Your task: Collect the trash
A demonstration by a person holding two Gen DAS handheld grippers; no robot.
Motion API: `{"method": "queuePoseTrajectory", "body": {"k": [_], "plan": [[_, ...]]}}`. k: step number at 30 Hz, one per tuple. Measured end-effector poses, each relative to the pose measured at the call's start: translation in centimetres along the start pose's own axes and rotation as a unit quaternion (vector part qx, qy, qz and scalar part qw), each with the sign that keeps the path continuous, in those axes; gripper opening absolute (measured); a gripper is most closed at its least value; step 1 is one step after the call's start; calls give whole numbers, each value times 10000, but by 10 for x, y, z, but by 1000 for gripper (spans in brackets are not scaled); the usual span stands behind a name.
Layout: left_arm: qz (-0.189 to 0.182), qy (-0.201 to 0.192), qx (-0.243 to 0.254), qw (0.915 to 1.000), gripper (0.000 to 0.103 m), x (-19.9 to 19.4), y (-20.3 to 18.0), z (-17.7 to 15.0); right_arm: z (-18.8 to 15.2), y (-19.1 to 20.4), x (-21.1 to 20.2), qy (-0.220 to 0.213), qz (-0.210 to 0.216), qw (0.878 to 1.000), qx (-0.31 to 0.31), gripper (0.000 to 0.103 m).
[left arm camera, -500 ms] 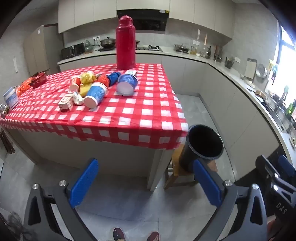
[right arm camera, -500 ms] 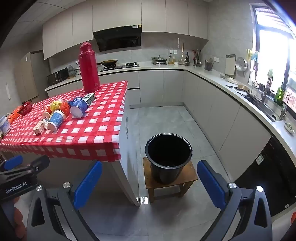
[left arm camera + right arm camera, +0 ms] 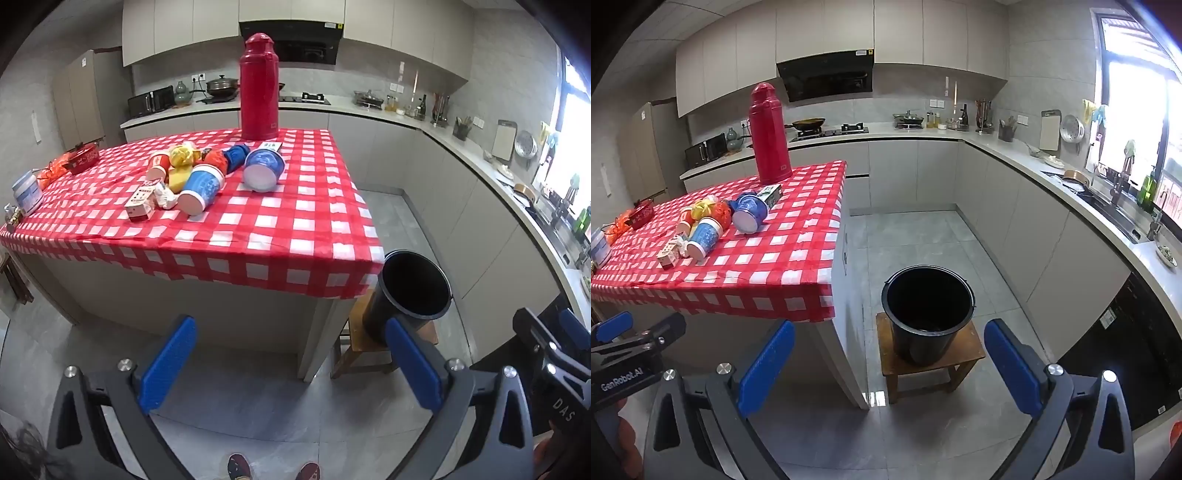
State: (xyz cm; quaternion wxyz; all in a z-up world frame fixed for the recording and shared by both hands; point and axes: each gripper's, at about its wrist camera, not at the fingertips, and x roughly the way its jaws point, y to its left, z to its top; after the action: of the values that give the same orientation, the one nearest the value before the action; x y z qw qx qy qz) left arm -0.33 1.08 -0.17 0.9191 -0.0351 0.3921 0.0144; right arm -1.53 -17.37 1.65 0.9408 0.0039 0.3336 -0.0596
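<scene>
A heap of trash [image 3: 192, 173] is lying toward the far left part of a table [image 3: 295, 236] that is wearing a red-and-white checked cloth: two blue-and-white paper cups are lying on their sides, the nearer cup [image 3: 201, 188] pointing its open mouth toward the table's front edge and the farther cup [image 3: 263, 170] resting just right of it. A small red cup [image 3: 158, 165], a yellow crumpled wrapper [image 3: 183, 157], an orange piece, a white crumpled scrap and a small carton [image 3: 139, 204] are crowding in beside and behind them, touching one another. A tall red thermos [image 3: 259, 88] is standing upright behind the heap, near the table's far edge. Off the table's right front corner, a black bucket [image 3: 928, 312] is sitting on a low wooden stool [image 3: 964, 356] on the grey tiled floor, its mouth showing dark inside. The left gripper [image 3: 291, 362] is hanging low in front of the table with its blue fingers spread wide and nothing between them, well apart from the trash. The right gripper [image 3: 888, 367] is likewise gaping wide and empty, facing the bucket and stool.
</scene>
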Motion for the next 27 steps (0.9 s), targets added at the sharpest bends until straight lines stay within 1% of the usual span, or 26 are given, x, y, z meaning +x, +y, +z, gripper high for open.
{"method": "queuePoseTrajectory", "body": {"k": [6, 17, 27], "plan": [[-21, 23, 3, 10000, 103, 1, 1, 1, 1, 0, 2, 32, -73, 10000, -12, 103], [-41, -22, 92, 9999, 103, -2, -3, -3, -2, -6, 4, 50, -66, 9999, 70, 103], [-17, -38, 71, 10000, 103, -3, -3, -2, -1, -5, 4, 33, -23, 10000, 67, 103]]}}
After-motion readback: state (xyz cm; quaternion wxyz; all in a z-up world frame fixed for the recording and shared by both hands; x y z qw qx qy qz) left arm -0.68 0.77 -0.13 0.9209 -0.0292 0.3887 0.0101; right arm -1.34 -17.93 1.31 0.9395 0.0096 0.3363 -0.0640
